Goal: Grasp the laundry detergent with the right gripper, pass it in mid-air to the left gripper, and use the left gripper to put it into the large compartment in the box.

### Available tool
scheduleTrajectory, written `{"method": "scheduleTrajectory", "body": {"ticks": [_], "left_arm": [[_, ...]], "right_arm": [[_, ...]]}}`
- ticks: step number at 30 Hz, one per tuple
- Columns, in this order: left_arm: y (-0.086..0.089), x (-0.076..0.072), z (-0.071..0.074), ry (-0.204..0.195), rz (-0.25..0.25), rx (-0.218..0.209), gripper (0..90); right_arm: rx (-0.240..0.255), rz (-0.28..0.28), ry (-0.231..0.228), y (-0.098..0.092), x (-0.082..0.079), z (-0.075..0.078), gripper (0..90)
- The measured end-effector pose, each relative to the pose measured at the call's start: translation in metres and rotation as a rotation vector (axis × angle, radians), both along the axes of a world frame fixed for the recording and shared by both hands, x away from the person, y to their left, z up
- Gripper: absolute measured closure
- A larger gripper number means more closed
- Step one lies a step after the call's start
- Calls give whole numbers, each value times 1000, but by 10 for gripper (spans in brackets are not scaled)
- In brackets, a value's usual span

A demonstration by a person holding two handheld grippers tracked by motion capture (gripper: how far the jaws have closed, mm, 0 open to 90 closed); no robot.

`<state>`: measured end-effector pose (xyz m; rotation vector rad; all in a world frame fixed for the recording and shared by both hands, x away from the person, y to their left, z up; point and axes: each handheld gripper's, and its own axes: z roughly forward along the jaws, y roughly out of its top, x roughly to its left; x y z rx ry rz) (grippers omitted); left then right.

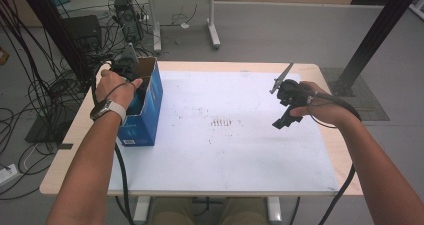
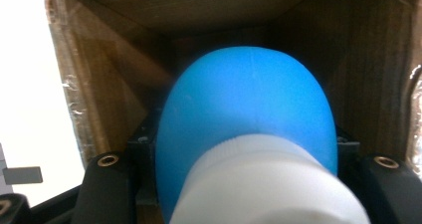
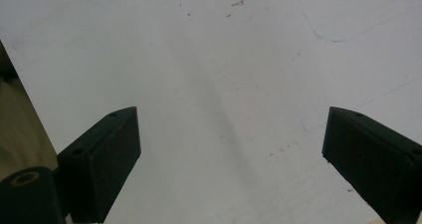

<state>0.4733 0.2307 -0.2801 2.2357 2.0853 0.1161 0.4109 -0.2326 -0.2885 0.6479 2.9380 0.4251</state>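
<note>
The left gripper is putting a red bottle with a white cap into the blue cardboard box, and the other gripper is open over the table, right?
Not quite: the bottle is blue, not red, as the left gripper view shows. The rest holds: its cap is white, the left gripper holds it inside the blue cardboard box, and the right gripper is open over the table.

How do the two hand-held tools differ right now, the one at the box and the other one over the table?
The left tool is shut on a blue rounded object with a white cap inside the open blue cardboard box; the right tool is open, holding nothing, over the white table mat. Both are black.
</note>
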Motion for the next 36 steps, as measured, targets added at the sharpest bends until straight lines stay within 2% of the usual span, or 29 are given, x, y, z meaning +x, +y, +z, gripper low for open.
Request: {"method": "scheduleTrajectory", "body": {"ticks": [12, 36], "left_arm": [[0, 1, 0, 2, -11, 2, 379], [2, -2, 0, 4, 5, -9, 379]], "right_arm": [[2, -4, -2, -2, -1, 1, 82], [1, -1, -6, -1, -3, 4, 82]]}}
